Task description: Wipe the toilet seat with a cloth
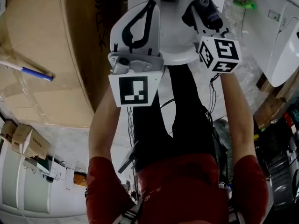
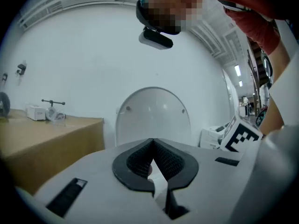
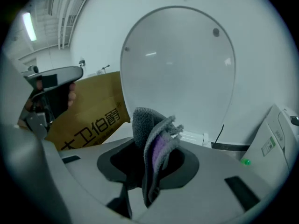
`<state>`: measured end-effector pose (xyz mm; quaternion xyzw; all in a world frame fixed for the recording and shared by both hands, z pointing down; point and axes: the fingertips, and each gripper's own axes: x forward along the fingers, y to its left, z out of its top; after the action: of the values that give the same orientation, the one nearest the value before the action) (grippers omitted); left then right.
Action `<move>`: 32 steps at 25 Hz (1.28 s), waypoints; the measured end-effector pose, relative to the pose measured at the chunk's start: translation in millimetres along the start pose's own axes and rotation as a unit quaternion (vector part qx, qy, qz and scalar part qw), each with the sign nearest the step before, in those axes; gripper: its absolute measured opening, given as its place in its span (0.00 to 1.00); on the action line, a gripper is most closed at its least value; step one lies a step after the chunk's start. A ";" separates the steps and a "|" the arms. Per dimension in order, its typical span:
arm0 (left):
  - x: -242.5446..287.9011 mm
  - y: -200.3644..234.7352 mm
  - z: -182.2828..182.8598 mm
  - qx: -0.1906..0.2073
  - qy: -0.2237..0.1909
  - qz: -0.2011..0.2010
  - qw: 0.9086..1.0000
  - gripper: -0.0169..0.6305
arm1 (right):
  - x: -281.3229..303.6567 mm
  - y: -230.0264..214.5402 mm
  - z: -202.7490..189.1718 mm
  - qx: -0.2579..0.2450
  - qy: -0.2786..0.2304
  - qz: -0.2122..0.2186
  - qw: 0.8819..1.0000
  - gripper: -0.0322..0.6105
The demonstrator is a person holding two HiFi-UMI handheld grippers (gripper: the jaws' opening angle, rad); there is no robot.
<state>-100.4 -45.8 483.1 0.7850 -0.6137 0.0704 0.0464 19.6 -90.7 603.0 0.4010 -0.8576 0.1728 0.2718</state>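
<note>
Hovering above toilet seat (image 1: pixel 181 56): right gripper (image 3: pixel 156 164) clamped on grey-purple cloth (image 3: pixel 149 125), lid (image 3: pixel 177 69) up behind. Left gripper (image 2: pixel 153 160) closed, empty. Seat seemingly just below cloth. Lay fold flat on rim, press lightly, sweep round.

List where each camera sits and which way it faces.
Head view: on the person's head, facing steeply down at the toilet; shows both forearms, the left gripper and the right gripper.
Left gripper view: on the left gripper, facing along its shut jaws toward the raised lid; the person's arm shows at right.
Right gripper view: on the right gripper, facing along jaws clamped on the cloth toward that lid; the left gripper shows at left.
Shared: both gripper views show the lid and the cardboard box.
</note>
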 end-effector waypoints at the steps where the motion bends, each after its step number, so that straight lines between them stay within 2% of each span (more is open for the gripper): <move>1: -0.4 0.5 -1.5 -0.006 -0.002 0.004 1.000 0.05 | 8.7 -2.5 -2.3 0.005 0.006 -0.003 1.000 0.23; 6: 3.1 13.7 -8.0 -0.031 -0.014 0.021 0.999 0.05 | 59.2 -16.4 -0.1 0.025 0.026 -0.016 0.999 0.23; 13: 6.0 26.3 -14.6 -0.009 -0.018 0.022 1.000 0.05 | 110.8 -25.8 -7.6 0.040 0.063 -0.025 0.997 0.23; 16: 9.7 32.5 -15.7 -0.024 -0.015 0.035 0.999 0.05 | 122.7 -28.5 -10.5 0.030 0.072 -0.032 0.996 0.23; 22: 10.9 30.5 -20.0 -0.007 -0.008 0.027 1.000 0.05 | 128.3 -28.8 -13.7 0.017 0.075 -0.037 0.996 0.23; 27: 9.3 32.2 -24.8 -0.023 0.001 0.031 0.999 0.05 | 120.6 -44.9 -18.0 0.002 0.081 -0.036 0.996 0.23; 32: 6.0 22.7 -23.1 -0.033 0.001 0.023 0.999 0.05 | 105.6 -79.1 -27.7 0.043 0.090 -0.056 0.993 0.23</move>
<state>-122.3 -53.3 506.6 0.7686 -0.6337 0.0518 0.0715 34.4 -188.1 695.1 0.4429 -0.7974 0.2295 0.3397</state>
